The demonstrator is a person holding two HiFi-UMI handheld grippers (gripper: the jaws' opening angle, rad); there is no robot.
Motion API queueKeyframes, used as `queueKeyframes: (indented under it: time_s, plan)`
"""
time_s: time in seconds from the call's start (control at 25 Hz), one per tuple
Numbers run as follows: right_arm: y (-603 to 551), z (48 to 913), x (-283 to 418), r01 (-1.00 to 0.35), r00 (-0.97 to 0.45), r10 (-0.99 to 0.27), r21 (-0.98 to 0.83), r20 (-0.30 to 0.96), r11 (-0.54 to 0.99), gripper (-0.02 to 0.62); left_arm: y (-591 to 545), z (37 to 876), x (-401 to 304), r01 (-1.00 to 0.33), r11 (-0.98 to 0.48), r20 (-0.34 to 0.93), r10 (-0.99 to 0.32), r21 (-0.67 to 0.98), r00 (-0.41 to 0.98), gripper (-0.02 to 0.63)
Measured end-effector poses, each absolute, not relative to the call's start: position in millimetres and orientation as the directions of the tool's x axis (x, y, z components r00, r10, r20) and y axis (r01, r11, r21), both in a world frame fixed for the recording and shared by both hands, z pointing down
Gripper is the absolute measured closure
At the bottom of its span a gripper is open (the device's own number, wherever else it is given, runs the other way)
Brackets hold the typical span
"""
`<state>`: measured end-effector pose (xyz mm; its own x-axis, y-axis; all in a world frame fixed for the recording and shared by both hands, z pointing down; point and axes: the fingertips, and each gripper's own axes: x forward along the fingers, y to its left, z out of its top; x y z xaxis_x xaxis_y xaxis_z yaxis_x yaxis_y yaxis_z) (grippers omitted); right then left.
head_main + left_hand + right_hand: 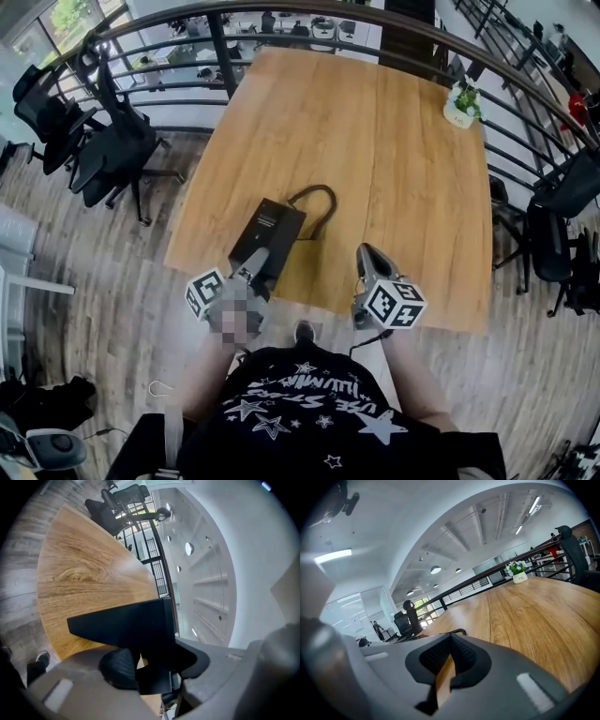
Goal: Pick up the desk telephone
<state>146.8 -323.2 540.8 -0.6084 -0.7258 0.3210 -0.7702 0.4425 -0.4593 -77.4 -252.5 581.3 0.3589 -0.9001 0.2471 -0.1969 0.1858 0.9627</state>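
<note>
The black desk telephone (273, 223) lies near the front edge of the wooden table (394, 141), and its black cord (317, 199) loops behind it. My left gripper (254, 265) is shut on the phone's near end. In the left gripper view the dark body (126, 623) fills the space between the pads of the left gripper (154, 665). Whether the phone is off the wood I cannot tell. My right gripper (367, 253) hovers over the table's front edge to the right of the phone, holding nothing. In its own view the right gripper (449, 660) has its jaws shut.
A small potted plant (462, 101) stands at the table's far right corner. Black office chairs (103, 141) sit to the left and more chairs (562, 216) to the right. A dark metal railing (281, 19) curves behind the table.
</note>
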Motion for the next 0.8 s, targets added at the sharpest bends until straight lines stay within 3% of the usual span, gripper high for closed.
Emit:
queueKeyframes:
  time_s: [0.44,0.8]
  plan:
    - [-282,528,131,-0.776,-0.591,-0.748,-0.466,0.303,0.424,0.594,-214,532,-86,-0.180,0.030,0.105,-0.899,0.983,0.425,0.408]
    - [-227,520,119,-0.778,-0.578,-0.765,-0.475,0.283,0.412,0.594,-159,516,-97,-0.175,0.008,0.086,-0.892,0.984,0.444,0.408]
